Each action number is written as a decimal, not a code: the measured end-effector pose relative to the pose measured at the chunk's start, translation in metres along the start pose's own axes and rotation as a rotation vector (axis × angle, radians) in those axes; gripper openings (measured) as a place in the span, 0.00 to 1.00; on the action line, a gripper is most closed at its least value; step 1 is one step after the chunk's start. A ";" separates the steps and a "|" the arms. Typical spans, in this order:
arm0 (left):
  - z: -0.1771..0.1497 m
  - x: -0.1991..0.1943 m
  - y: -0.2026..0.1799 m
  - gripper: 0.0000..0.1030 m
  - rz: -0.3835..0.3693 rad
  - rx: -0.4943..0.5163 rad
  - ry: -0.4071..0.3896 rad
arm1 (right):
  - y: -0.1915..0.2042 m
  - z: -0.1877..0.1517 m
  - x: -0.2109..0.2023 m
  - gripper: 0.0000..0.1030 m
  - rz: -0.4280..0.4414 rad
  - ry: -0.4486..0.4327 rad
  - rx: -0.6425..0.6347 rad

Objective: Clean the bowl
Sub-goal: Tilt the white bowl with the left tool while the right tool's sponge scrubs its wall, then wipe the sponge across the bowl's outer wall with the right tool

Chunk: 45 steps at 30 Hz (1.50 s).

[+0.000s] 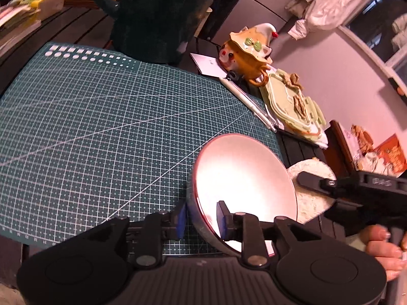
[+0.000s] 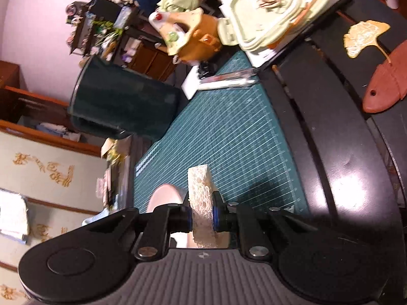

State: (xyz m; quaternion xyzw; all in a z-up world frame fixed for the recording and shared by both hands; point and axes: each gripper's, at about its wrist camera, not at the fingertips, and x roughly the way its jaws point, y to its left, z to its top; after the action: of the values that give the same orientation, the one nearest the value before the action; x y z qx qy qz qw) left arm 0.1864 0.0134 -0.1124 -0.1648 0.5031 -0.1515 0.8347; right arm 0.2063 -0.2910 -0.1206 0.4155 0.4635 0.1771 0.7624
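the left wrist view looks down close along its gripper (image 1: pixel 201 218) over the cutting mat (image 1: pixel 101 127); the right wrist view, rolled sideways, sits low over the desk (image 2: pixel 330 139). both share the mat and dark green bin (image 1: pixel 152 17).

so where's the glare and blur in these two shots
Left wrist view: strong glare washes out the inside of the bowl, and the fisheye bends the cutting mat grid. Right wrist view: the far clutter is smeared with blur, a bright reflection sits on the dark table, and the sponge stays sharp.
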 end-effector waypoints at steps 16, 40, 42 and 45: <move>0.013 -0.007 0.004 0.23 0.002 -0.008 -0.054 | 0.012 -0.009 -0.008 0.13 -0.120 0.014 -0.122; 0.003 0.014 -0.012 0.26 0.082 0.114 -0.050 | 0.008 0.000 -0.026 0.13 0.062 -0.014 -0.005; 0.002 0.014 -0.012 0.26 0.079 0.112 -0.051 | 0.007 -0.001 -0.022 0.13 0.058 -0.007 -0.001; 0.000 0.013 -0.010 0.26 0.076 0.111 -0.052 | 0.002 -0.005 -0.008 0.13 0.037 0.041 0.020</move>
State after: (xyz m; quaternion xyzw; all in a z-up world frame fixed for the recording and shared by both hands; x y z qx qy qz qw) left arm 0.1919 -0.0015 -0.1184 -0.1028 0.4781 -0.1430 0.8605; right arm 0.1980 -0.2932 -0.1156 0.4277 0.4731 0.1949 0.7452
